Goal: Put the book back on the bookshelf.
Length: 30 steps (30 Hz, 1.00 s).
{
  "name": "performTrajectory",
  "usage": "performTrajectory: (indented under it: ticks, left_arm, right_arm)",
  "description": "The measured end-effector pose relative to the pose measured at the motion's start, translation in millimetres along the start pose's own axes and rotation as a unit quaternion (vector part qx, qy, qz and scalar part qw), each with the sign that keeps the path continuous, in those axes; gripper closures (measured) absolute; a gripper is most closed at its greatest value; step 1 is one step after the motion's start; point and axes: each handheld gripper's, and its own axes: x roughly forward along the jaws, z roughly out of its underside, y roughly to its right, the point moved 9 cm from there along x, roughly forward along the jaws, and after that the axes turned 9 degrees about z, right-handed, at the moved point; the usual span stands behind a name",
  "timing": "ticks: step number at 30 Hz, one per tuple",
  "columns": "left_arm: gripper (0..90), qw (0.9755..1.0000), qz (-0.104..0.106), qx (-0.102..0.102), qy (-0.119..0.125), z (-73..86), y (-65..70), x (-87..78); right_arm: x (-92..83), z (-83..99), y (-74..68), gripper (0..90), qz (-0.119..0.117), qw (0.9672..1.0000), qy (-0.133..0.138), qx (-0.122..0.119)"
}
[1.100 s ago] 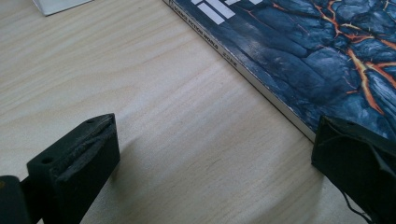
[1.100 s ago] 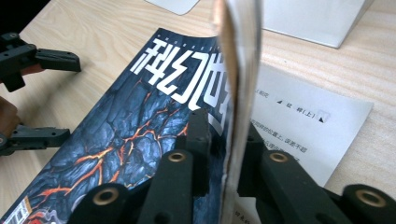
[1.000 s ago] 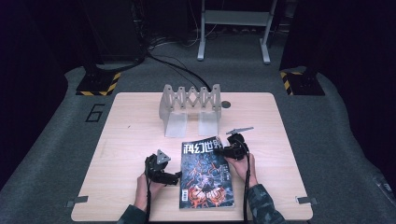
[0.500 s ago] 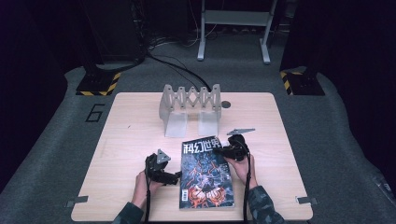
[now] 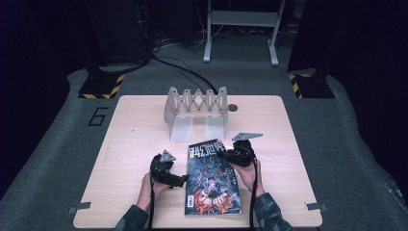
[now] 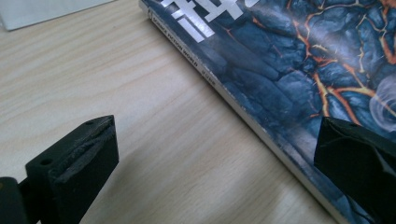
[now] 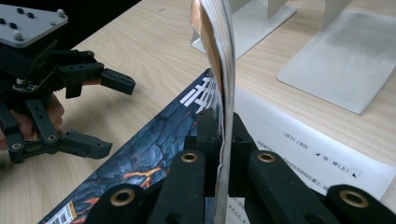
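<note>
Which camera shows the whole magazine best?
The high view: the whole magazine lies flat on the table, cover visible. The left gripper view shows its spine edge and lava art; the right gripper view shows its cover pinched by the right gripper.

My right claw (image 7: 218, 140) has finished pinching down on the magazine's (image 5: 211, 178) front cover (image 7: 219, 56) and has come up a little off the tabletop (image 5: 134, 139). A second ago the magazine lay flat and closed just in front of the metal rack (image 5: 196, 113). Now the cover's corner nearest the rack is peeled up from the pages, standing on edge between my pads, with a white inner page (image 7: 303, 158) uncovered under it.
</note>
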Motion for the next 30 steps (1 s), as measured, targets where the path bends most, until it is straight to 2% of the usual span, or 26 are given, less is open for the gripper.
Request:
performTrajectory:
  ticks: [6, 9, 14, 16, 20, 27, 30]
  left_arm:
    - [0.0, 0.9997, 0.024, 0.005, 0.001, -12.2, 9.4, 5.4]
    - [0.1, 0.9993, 0.036, 0.009, -0.006, -16.3, 12.2, 8.9]
    - [0.3, 0.9986, 0.053, -0.002, -0.004, -22.3, 16.5, 17.4]
    - [0.6, 0.9983, 0.058, 0.004, -0.013, -22.5, 17.0, 21.0]
    - [2.3, 0.997, 0.075, -0.006, -0.017, -22.9, 21.7, 27.3]
    - [9.4, 0.9955, 0.093, -0.002, -0.017, -25.4, 30.2, 33.5]
    - [9.9, 0.9957, 0.091, -0.006, -0.018, -25.0, 29.8, 34.0]
  right_arm:
    - [-8.3, -6.6, -7.6, 87.7, 0.001, 0.9997, 0.019, -0.016]
    - [-12.0, -9.1, -11.2, 87.7, -0.001, 0.9994, 0.028, -0.02]
    - [-17.9, -11.3, -13.5, 87.6, -0.002, 0.9988, 0.042, -0.023]
    - [-18.9, -12.1, -14.0, 87.6, -0.002, 0.9985, 0.049, -0.026]
    - [-21.5, -13.1, -15.8, 87.6, -0.004, 0.998, 0.056, -0.028]
    - [-23.4, -14.9, -19.3, 87.5, -0.008, 0.9973, 0.063, -0.035]
    - [-23.0, -14.3, -18.8, 87.5, -0.009, 0.9975, 0.062, -0.033]
